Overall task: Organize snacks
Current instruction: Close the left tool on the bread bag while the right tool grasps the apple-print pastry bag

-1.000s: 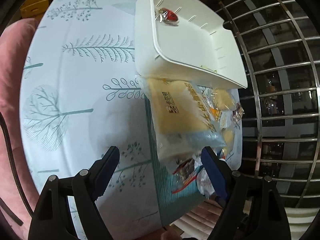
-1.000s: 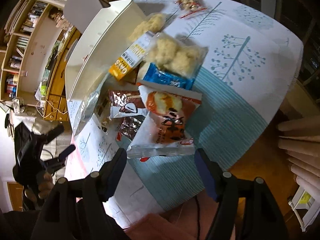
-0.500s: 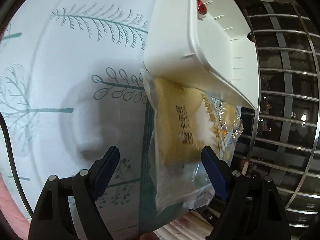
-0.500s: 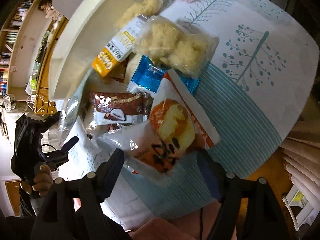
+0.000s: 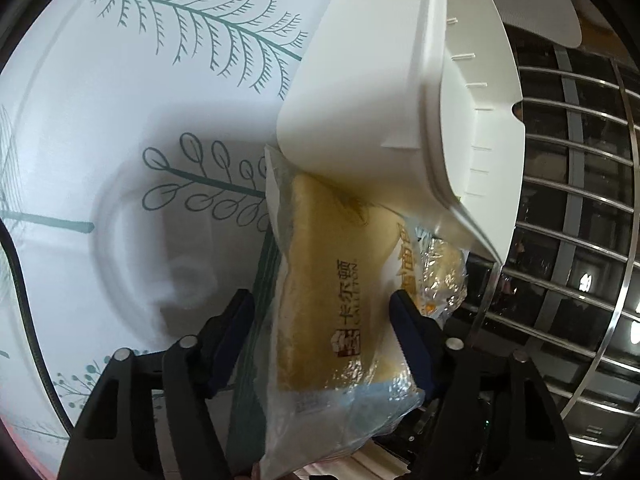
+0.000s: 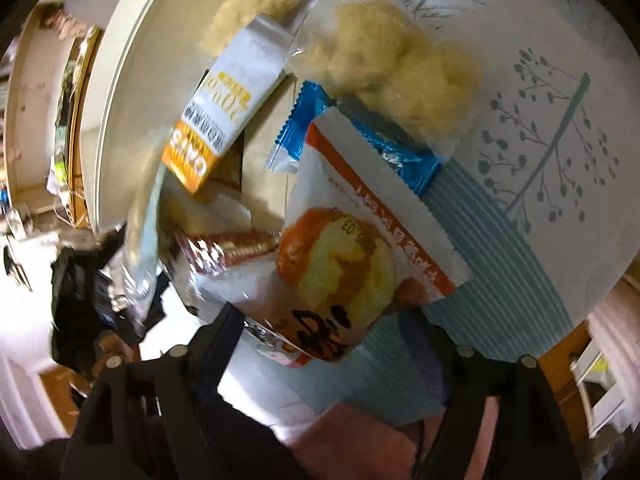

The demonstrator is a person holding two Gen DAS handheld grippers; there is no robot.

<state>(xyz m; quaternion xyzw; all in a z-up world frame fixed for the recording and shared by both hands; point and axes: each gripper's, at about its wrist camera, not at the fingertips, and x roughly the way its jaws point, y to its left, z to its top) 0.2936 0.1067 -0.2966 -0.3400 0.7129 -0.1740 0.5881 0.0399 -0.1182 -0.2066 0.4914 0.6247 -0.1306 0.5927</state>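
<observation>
In the left wrist view a clear pack of yellow cake [image 5: 328,312] lies between the jaws of my left gripper [image 5: 322,320], which are open, one on each side of it. Its far end is tucked under the white bin [image 5: 372,80]. In the right wrist view my right gripper [image 6: 320,332] is open around the near end of an orange-and-white snack pack [image 6: 344,256]. Beyond it lie a blue wrapper [image 6: 360,140], a clear bag of pale puffs [image 6: 400,64], an orange-and-white oats pack [image 6: 224,108] and a brown-and-white pack [image 6: 232,248]. The white bin [image 6: 124,100] stands at the left.
The tablecloth with tree prints [image 5: 140,128] covers the round table; its edge [image 6: 592,300] is near on the right. A metal window grille [image 5: 572,220] stands right of the bin. The left gripper and hand [image 6: 84,292] show at the left in the right wrist view.
Both grippers have moved forward onto their packs: the left now straddles the cake pack, the right straddles the orange snack pack. The views are closer and the right one is blurred.
</observation>
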